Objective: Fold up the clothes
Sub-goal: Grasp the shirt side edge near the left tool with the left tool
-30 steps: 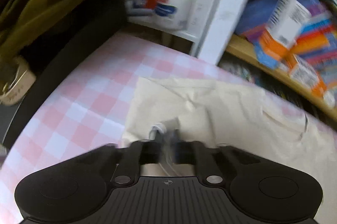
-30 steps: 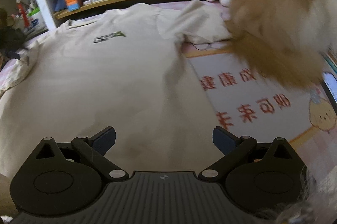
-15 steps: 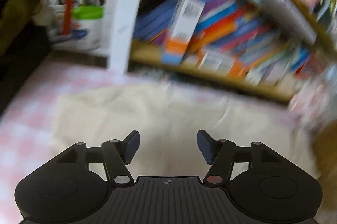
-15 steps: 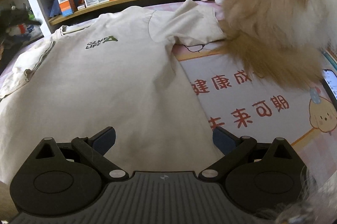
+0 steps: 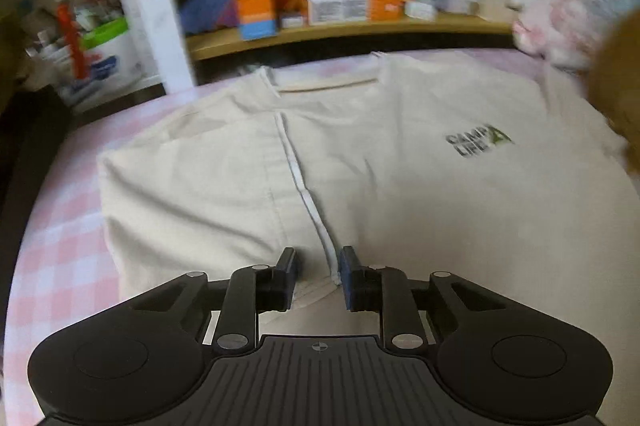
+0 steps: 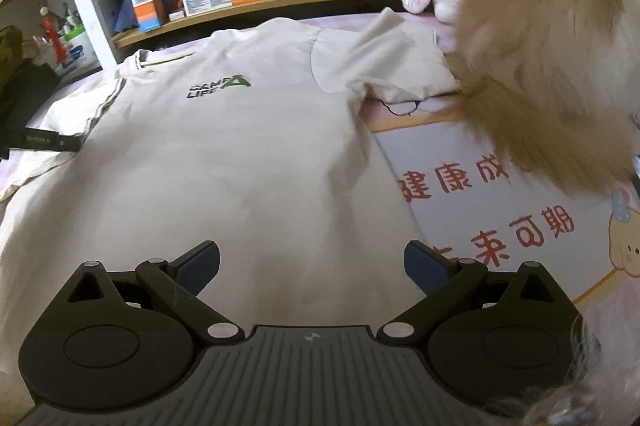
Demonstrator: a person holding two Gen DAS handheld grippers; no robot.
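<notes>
One cream T-shirt (image 6: 224, 166) covers most of the bed, lying flat and chest-up on a pink checked sheet (image 5: 60, 234), its collar toward the bookshelf (image 6: 256, 2) at the far side. A small dark and green logo (image 5: 478, 142) sits on the chest. One sleeve (image 5: 192, 178) is folded in over the body, and its white hem (image 5: 304, 190) runs as a straight line down the shirt. The other sleeve (image 6: 400, 66) spreads out flat toward a fluffy tan animal (image 6: 552, 58), which lies at the shirt's edge and partly on a mat with red characters (image 6: 480, 202).

The right gripper (image 6: 312, 262) hovers over the lower part of the shirt, near the edge that meets the mat — its jaws are spread wide with only flat cloth below them, gripping nothing.

The left gripper (image 5: 318, 274) sits low over the folded sleeve, right at the near end of the white hem. Its jaws have just been closing and now stand narrowly apart, with the hem's end lying between the pads (image 5: 347, 272) — the cloth looks loose there, not pinched.
</notes>
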